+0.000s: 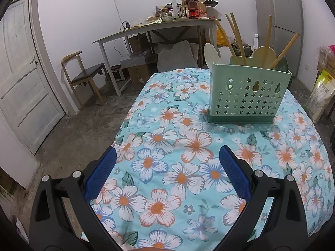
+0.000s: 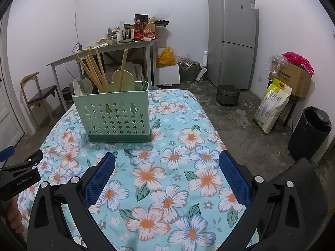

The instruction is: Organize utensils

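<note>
The green holder stood toward the counter's far end, chopsticks and spoons upright inside it. No loose utensils showed on the cloth, so the sorting looked finished or not yet begun. The left claw and right claw hung wide open and empty over the near end. Both side edges lay close, with bare cloth between.

left wrist: above table, forward | right wrist: same, rightward | shared: utensil holder
</note>
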`<state>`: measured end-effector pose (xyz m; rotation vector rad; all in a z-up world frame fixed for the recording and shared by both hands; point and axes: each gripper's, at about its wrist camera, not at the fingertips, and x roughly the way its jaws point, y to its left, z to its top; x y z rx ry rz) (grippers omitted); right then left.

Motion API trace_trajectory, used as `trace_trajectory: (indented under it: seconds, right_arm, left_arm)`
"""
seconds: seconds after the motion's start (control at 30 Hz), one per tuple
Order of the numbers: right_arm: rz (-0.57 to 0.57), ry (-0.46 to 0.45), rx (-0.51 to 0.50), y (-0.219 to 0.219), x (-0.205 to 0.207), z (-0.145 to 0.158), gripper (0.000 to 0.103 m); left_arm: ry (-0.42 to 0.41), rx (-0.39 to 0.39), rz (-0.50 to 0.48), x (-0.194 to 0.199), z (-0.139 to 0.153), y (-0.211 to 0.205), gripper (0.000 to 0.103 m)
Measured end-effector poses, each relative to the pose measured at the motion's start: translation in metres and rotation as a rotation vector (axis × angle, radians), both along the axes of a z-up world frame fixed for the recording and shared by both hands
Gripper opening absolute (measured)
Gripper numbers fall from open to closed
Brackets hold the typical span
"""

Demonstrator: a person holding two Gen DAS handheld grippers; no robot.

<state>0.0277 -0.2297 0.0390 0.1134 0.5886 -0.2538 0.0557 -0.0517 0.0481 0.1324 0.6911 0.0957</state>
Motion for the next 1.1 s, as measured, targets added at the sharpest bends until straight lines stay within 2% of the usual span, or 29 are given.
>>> trace_trajectory:
  seconds: [1.1]
  right_arm:
    - [0.008, 0.006, -0.005, 0.0020, 0.0015, -0.0014, 0.097]
  left_arm:
    - [0.000, -0.004, 0.001, 0.0016, -0.0001, 0.0034, 0.095]
